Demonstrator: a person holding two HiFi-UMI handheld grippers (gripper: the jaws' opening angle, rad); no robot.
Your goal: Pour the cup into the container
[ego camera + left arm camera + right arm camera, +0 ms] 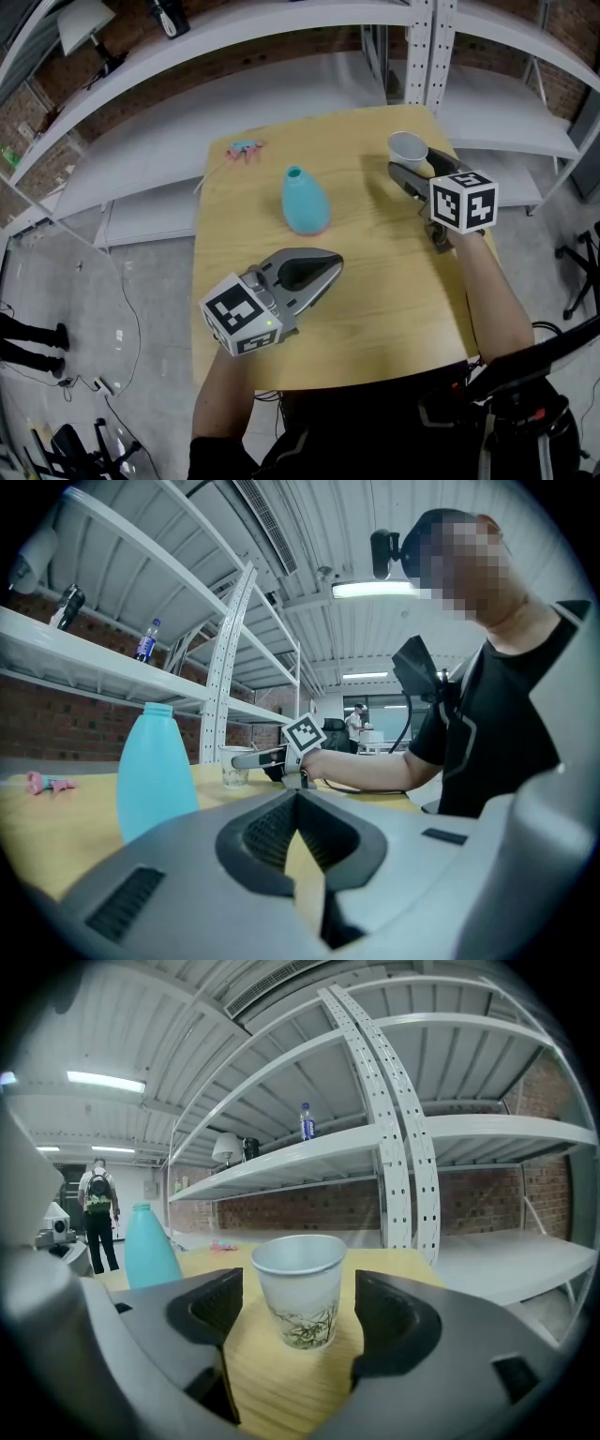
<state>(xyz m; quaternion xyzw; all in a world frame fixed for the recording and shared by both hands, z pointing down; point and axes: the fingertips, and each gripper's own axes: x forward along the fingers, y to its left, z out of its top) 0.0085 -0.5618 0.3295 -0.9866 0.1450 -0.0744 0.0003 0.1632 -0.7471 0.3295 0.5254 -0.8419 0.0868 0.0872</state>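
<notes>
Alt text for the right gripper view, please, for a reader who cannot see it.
A paper cup stands upright on the wooden table between the open right tongs, touching neither side. A blue bottle stands farther back at left, before metal shelving.

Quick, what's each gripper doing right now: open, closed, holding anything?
Left gripper: shut, holding nothing.
Right gripper: open; the paper cup stands between its jaws, not gripped.
</notes>
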